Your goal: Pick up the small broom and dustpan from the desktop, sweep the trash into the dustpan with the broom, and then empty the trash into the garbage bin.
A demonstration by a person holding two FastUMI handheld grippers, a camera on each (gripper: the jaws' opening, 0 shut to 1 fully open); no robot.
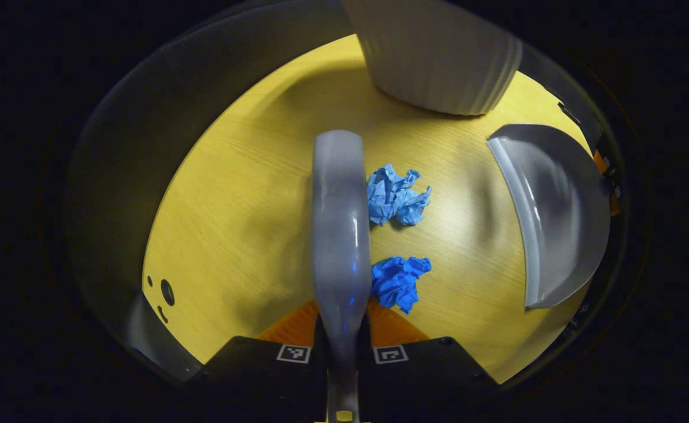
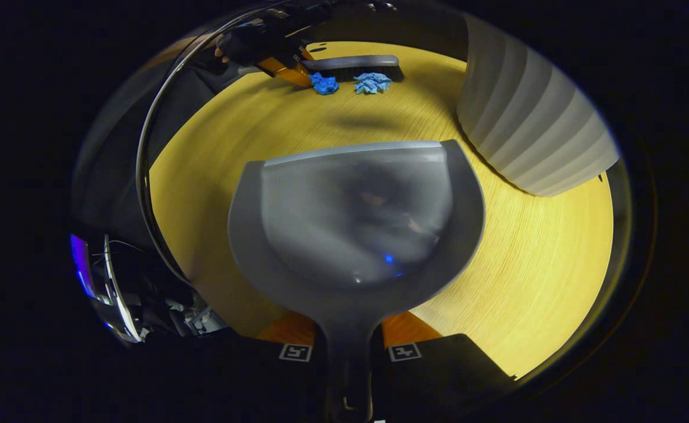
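Yellow wood-grain tabletop [image 1: 250, 194]: left gripper [image 1: 343, 338] clamps grey plastic broom [image 1: 340, 223] beside two crumpled blue paper wads [image 1: 397, 197], right gripper [image 2: 347, 352] clamps grey plastic dustpan [image 2: 356, 223] w/ lip well apart; recommend lip flat, sweep low twd pan, clear of white ribbed bin [image 1: 438, 53] at far edge.

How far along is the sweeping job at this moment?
Done: the left hand-held gripper holds the broom, the right hand-held gripper the dustpan. In hand: the broom sits beside two blue paper wads. Left: sweeping them in, emptying into the bin.
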